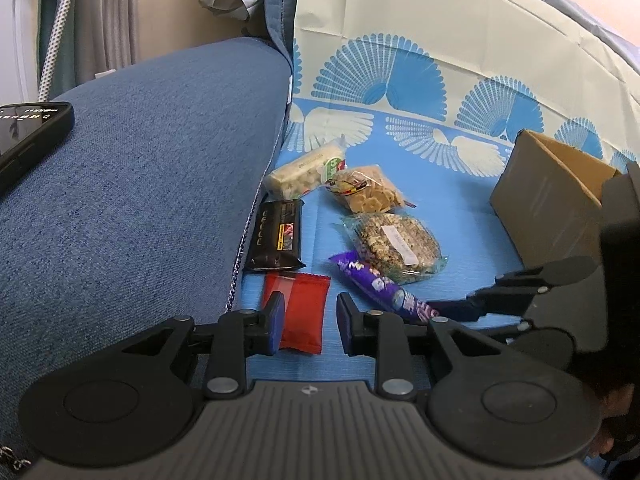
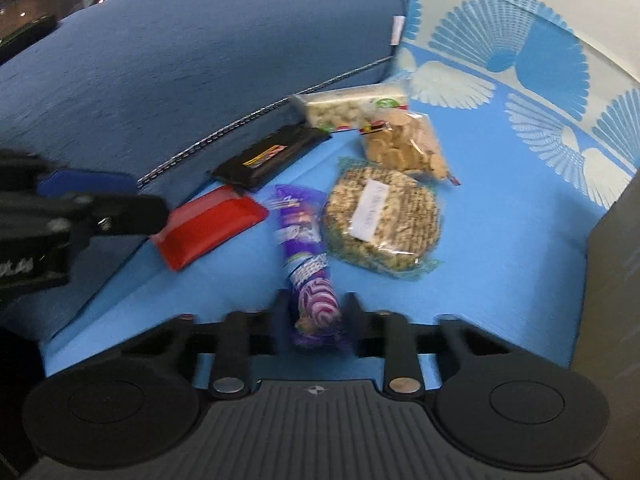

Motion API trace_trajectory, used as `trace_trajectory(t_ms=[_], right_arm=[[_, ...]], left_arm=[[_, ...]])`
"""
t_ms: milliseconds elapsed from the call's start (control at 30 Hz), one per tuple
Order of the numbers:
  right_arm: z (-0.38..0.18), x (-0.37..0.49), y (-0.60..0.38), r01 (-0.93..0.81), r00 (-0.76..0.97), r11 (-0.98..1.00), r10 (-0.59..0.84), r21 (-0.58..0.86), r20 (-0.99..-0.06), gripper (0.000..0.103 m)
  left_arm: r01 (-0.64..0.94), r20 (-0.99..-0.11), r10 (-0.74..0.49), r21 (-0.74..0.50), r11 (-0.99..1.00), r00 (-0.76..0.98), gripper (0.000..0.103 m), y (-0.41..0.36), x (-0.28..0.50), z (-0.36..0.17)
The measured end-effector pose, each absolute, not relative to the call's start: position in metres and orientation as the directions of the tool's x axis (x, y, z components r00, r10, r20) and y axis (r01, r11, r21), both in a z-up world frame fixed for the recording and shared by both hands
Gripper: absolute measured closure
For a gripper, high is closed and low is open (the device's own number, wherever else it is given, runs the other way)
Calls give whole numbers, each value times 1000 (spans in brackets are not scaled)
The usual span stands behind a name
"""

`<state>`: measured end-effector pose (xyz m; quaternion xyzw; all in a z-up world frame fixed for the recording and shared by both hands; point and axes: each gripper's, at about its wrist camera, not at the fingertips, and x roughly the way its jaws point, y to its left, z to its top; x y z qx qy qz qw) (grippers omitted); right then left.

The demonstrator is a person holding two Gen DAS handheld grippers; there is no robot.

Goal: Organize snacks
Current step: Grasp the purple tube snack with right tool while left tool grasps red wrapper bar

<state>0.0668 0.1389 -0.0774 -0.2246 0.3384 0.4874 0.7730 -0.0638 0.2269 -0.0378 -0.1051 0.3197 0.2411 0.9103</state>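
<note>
Snacks lay on a blue cloth (image 1: 472, 236) beside a denim-blue cushion (image 1: 152, 184), with a brown cardboard box (image 1: 548, 196) standing to the right. The left gripper (image 1: 307, 326) hovered low over the near end of a red packet (image 1: 300, 312), its blue-padded fingers (image 1: 276, 322) spread apart with the packet lying under the gap and nothing held. The right gripper (image 2: 316, 326) had its two fingers on either side of the near end of a purple candy bar (image 2: 306, 264); the blur there made it impossible to tell whether they were pressing on the wrapper or just beside it. Past the red packet, a black bar (image 1: 276, 236) lay along the cushion's edge, and beyond that a pale nougat-like bar (image 1: 304, 172) in clear wrap. A bag of small round biscuits (image 1: 370, 192) sat just right of the pale bar, and a round grain cake (image 1: 394, 246) in clear plastic with a white label lay near it, touching the purple bar's far end. A black phone (image 1: 28, 136) rested on the cushion at far left.
</note>
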Motion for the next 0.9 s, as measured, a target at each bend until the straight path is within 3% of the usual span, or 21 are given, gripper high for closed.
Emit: trace_trajectory(t_ms=[167, 500, 700, 833, 900], right_arm=[[-67, 56, 132, -914, 287, 404, 589, -32, -755, 78], [-14, 28, 89, -834, 364, 551, 494, -39, -790, 78], [-41, 4, 68, -776, 399, 629, 434, -46, -808, 77], [-54, 1, 76, -753, 480, 641, 381, -149, -790, 75], [-56, 5, 79, -748, 469, 652, 386, -124, -794, 75]], left_arm=[[-496, -620, 355, -63, 866, 699, 72, 229, -68, -36], [-484, -618, 341, -73, 872, 708, 69, 229, -68, -36], [-529, -636, 420, 22, 848, 647, 67, 222, -57, -41], [-550, -649, 472, 97, 830, 597, 57, 219, -43, -49], [-546, -660, 481, 127, 828, 577, 46, 217, -34, -55]])
